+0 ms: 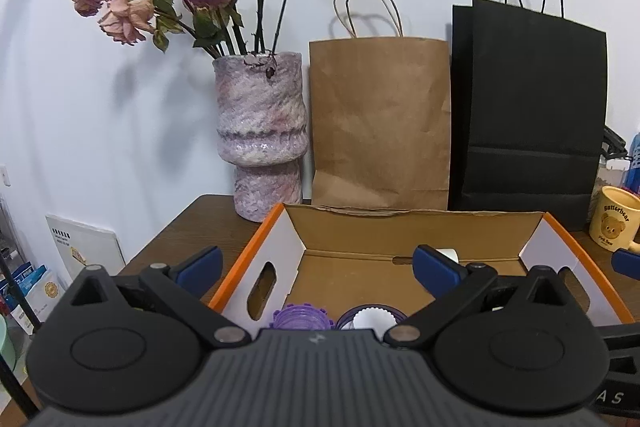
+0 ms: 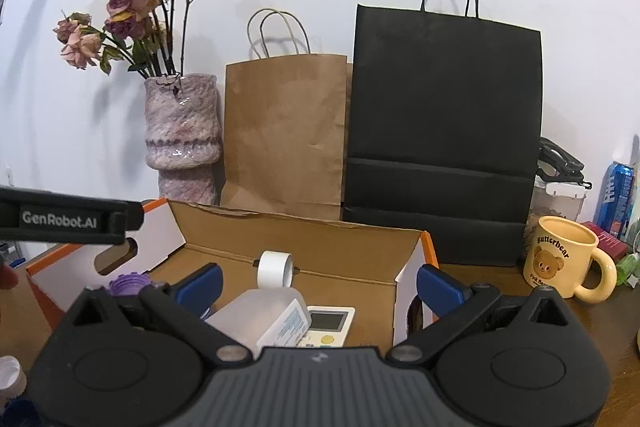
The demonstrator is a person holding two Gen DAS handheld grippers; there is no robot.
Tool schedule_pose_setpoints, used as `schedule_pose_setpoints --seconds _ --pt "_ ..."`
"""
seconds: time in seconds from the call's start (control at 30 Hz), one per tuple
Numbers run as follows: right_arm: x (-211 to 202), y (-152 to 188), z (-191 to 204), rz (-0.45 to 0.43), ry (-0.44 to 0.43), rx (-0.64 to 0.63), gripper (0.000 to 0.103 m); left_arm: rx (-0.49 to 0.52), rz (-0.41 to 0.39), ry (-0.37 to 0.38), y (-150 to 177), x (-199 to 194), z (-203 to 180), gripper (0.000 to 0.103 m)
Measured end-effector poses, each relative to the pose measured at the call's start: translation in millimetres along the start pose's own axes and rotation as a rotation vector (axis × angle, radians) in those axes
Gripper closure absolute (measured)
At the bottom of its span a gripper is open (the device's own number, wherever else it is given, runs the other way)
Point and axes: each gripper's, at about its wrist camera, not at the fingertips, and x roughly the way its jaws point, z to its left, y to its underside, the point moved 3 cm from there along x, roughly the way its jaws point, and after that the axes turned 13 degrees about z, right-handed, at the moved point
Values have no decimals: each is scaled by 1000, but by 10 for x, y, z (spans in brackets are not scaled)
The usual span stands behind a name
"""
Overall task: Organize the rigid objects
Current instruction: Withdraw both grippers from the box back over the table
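An open cardboard box [image 1: 256, 251] with an orange rim sits on the wooden table and also shows in the right wrist view [image 2: 408, 279]. Inside it lie a purple ridged lid [image 1: 302, 317], a round purple container with a white scalloped top [image 1: 372, 317], a white tape roll [image 2: 274, 269], a translucent plastic bottle [image 2: 264, 315] and a white remote with a small screen [image 2: 330, 323]. My left gripper [image 1: 318, 263] is open and empty above the box's near left part. My right gripper [image 2: 318, 283] is open and empty above the box's near right part.
A pink-purple vase [image 1: 262, 135] of dried roses, a brown paper bag [image 1: 380, 123] and a black paper bag [image 1: 528, 115] stand behind the box against the wall. A yellow bear mug [image 2: 560, 257] and a blue can [image 2: 618, 199] stand at the right.
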Motion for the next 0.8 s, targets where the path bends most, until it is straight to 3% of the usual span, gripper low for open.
schedule_pose_setpoints --seconds 0.8 --pt "-724 472 1 -4 -6 -24 0 -3 7 -18 484 -612 400 0"
